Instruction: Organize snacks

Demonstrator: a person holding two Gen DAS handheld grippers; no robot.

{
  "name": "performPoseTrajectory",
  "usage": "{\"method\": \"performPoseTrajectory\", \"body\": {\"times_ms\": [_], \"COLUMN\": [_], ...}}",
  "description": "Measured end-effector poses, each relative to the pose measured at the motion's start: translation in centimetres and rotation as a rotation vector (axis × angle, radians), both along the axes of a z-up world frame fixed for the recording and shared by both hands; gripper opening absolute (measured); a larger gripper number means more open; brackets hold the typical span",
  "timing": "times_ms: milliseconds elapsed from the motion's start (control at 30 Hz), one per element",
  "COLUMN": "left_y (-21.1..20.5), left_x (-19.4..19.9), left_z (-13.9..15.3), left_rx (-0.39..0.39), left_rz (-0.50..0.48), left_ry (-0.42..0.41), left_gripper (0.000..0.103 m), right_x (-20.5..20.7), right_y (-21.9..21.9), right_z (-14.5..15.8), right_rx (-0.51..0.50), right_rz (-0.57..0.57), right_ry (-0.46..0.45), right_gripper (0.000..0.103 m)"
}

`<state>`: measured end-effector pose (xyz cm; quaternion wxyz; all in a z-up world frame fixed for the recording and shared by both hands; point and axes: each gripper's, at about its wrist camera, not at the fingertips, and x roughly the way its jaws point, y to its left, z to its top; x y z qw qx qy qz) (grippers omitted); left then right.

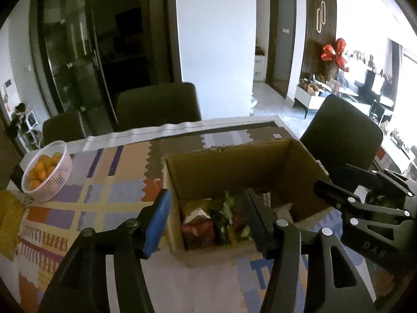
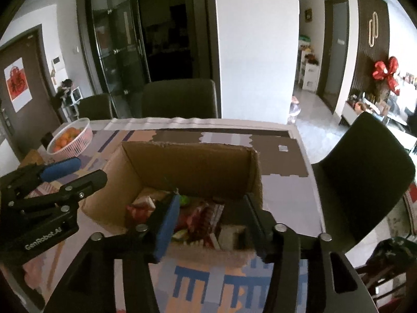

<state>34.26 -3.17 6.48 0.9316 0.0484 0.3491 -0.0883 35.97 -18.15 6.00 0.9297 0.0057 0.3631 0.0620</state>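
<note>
An open-topped cardboard box (image 1: 229,167) (image 2: 192,167) stands on the patterned tablecloth. Several snack packets (image 1: 198,232) (image 2: 198,216) lie inside, red, green and white among them. My left gripper (image 1: 208,219) hovers over the box's near left corner, its jaws open and nothing pinched between its blue pad (image 1: 156,221) and black finger. My right gripper (image 2: 211,221) hangs over the near right part of the box, also open and holding nothing. Each gripper shows in the other's view: the right gripper (image 1: 333,177) beside the box's right wall, the left gripper (image 2: 91,169) by its left wall.
A white basket of oranges (image 1: 47,174) (image 2: 73,138) sits at the table's far left. Dark chairs stand behind the table (image 1: 156,104) (image 2: 179,99) and at its right end (image 1: 341,133) (image 2: 365,156). A yellow object (image 1: 7,221) lies at the left edge.
</note>
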Motion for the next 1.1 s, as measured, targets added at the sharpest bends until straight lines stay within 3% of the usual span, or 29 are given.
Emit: {"method": "performPoseTrajectory", "body": {"times_ms": [233,467,700,1100], "left_y": [-0.1,0.2,0.7,1.2], "left_x": [-4.9,-9.3,-13.5,-17.5], "left_z": [1.3,2.3,2.3,2.4], "left_rx": [0.057,0.052,0.039,-0.007], "left_rz": [0.025,0.041,0.048,0.053], "left_ry": [-0.111,-0.190,-0.238,-0.263], "left_gripper": [0.073,0.085,0.089,0.096], "right_x": [-4.9,-10.0,-14.2,-19.0], "right_y": [-0.5,-1.0,-1.0,-0.8], "right_z": [1.1,3.1,4.0,3.8], "right_rx": [0.001,0.004,-0.014,-0.041], "right_rz": [-0.030,-0.080,-0.106,-0.104], "right_ry": [-0.078,-0.189,-0.249,-0.266], "right_gripper": [0.069,0.076,0.085,0.090]}}
